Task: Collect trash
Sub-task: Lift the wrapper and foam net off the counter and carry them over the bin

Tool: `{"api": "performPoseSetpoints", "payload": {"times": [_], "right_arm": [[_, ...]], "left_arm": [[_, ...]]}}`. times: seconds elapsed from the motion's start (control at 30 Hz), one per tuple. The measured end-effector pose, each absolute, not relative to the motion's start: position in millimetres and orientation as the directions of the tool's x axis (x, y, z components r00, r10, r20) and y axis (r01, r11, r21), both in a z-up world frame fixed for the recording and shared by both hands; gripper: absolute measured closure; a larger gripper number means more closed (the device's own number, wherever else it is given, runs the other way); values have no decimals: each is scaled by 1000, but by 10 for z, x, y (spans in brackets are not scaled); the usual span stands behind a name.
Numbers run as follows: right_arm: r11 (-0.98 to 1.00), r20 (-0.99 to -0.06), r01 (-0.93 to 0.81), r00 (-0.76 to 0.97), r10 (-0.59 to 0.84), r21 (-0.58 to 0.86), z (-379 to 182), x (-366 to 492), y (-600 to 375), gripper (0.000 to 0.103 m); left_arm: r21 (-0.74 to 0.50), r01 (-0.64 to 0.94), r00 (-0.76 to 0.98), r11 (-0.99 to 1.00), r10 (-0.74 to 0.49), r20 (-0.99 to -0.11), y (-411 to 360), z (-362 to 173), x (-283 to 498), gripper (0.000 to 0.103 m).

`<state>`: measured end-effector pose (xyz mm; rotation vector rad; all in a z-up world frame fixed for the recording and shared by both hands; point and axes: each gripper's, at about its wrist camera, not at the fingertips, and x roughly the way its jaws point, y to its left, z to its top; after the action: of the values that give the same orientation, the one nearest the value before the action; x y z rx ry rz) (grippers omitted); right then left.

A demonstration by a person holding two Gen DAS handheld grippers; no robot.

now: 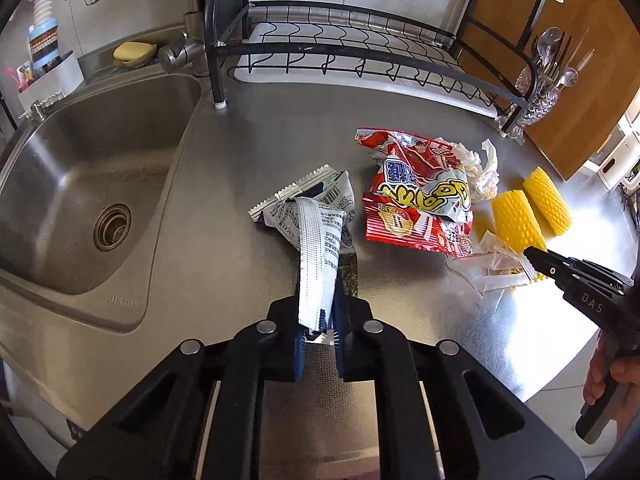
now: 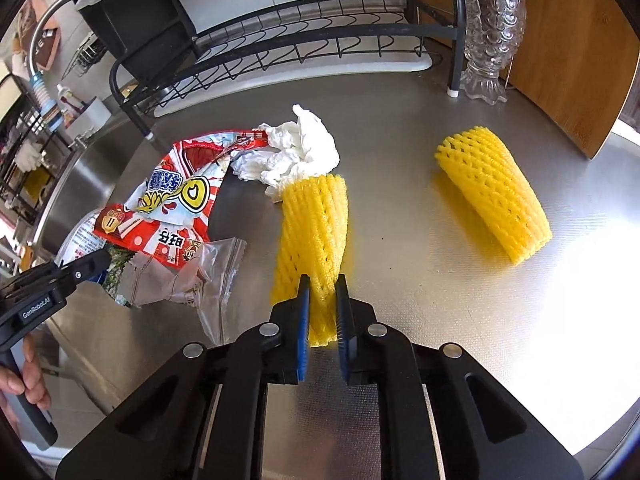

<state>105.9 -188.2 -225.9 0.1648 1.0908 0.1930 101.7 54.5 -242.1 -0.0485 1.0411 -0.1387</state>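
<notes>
1. Steel surface (image 1: 248,136) carries the trash: the left tongs (image 1: 320,320) are clenched on a silver wrapper (image 1: 320,248), the right tongs (image 2: 322,320) on a yellow foam net (image 2: 312,232).
2. The wrapper is held by one thin end and may slip out.
3. The soft net could pull free when lifted.
4. A red bag (image 1: 416,204), tissue (image 2: 296,148) and a second net (image 2: 496,200) lie loose.

Both views are bright and lit by daylight. Strong glare washes over the steel counter (image 2: 580,208) at three o'clock in the right wrist view, and a softer sheen lies on the sink (image 1: 80,152) at nine o'clock in the left. Shadows are short and soft. Fisheye distortion bends the dish rack (image 1: 360,52) at twelve o'clock, and the corners vignette to black. Focus is sharp centrally.
</notes>
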Motion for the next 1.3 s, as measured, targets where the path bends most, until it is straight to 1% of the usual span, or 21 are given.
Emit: {"api": "performPoseSetpoints", "payload": {"times": [0.03, 0.1, 0.4, 0.67, 0.87, 1.07, 1.23, 1.3], "right_arm": [[971, -860, -71, 454, 235, 228, -2237, 1040, -1902, 91], [972, -854, -64, 467, 229, 226, -2180, 984, -1930, 91], [973, -839, -39, 499, 217, 228, -1924, 431, -1970, 91], [966, -847, -35, 474, 240, 255, -1891, -234, -1849, 91], [962, -864, -65, 426, 269, 267, -2008, -634, -1786, 91], [953, -880, -99, 365, 303, 287, -2262, -959, -1790, 91], [953, -907, -132, 293, 302, 274, -2550, -1202, -1758, 91], [949, -914, -122, 258, 313, 291, -2710, -1252, -1763, 91]], "left_arm": [[-104, 94, 502, 990, -138, -854, 544, -2397, 981, 97], [-100, 99, 507, 990, -137, -851, 541, -2348, 906, 98], [-126, 134, 524, 983, -178, -833, 533, -2122, 326, 98], [-127, 186, 488, 974, -204, -849, 440, -2182, -312, 98], [-125, 181, 454, 976, -195, -869, 367, -2351, -728, 98], [-129, 168, 425, 977, -189, -885, 200, -2533, -1159, 98], [-148, 165, 369, 975, -200, -908, 56, -2855, -1407, 98], [-155, 151, 341, 976, -198, -919, 31, -3039, -1440, 98]]}}
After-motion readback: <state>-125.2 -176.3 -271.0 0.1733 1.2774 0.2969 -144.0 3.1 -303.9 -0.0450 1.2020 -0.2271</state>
